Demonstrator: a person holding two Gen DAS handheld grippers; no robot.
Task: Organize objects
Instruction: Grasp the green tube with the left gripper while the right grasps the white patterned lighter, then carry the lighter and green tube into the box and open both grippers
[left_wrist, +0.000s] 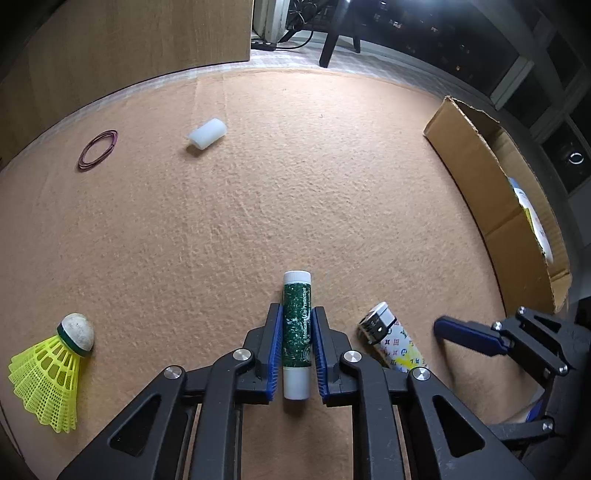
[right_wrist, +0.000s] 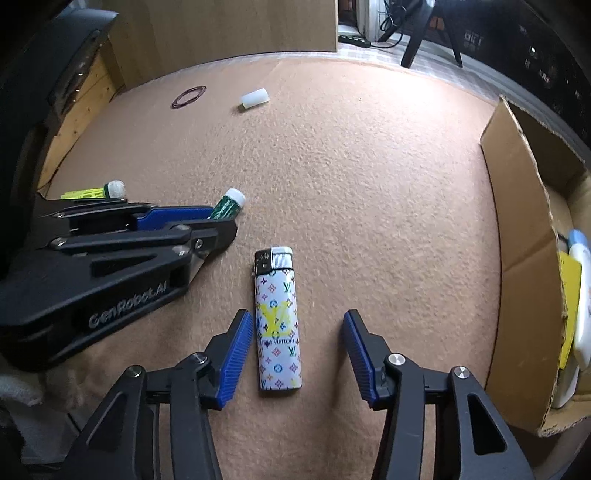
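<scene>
Step in hand: both tongs are going down onto separate items on the tan felt-covered table (left_wrist: 258, 206), which probably belong in the open brown cardboard box (left_wrist: 476, 166) at the right edge.

- Left tongs (left_wrist: 296, 314): closing on the green-labelled white lip-balm tube (left_wrist: 295, 325) lying on the table, blue pads (left_wrist: 276, 343) against its sides.
- Right tongs (right_wrist: 295, 323): standing open astride the white patterned lighter (right_wrist: 277, 325), which is lying flat; the pads are not touching it.

Next move, as judged: right tongs need to close across the lighter's narrow sides; then both items need lifting and carrying to the box.

Count, loose on the table:
- yellow plastic shuttlecock (left_wrist: 51, 373): one
- white foam cylinder (left_wrist: 207, 133): one
- maroon rubber bands (left_wrist: 98, 150): apparently two, overlapping
- box contents: partly hidden, uncounted.
</scene>
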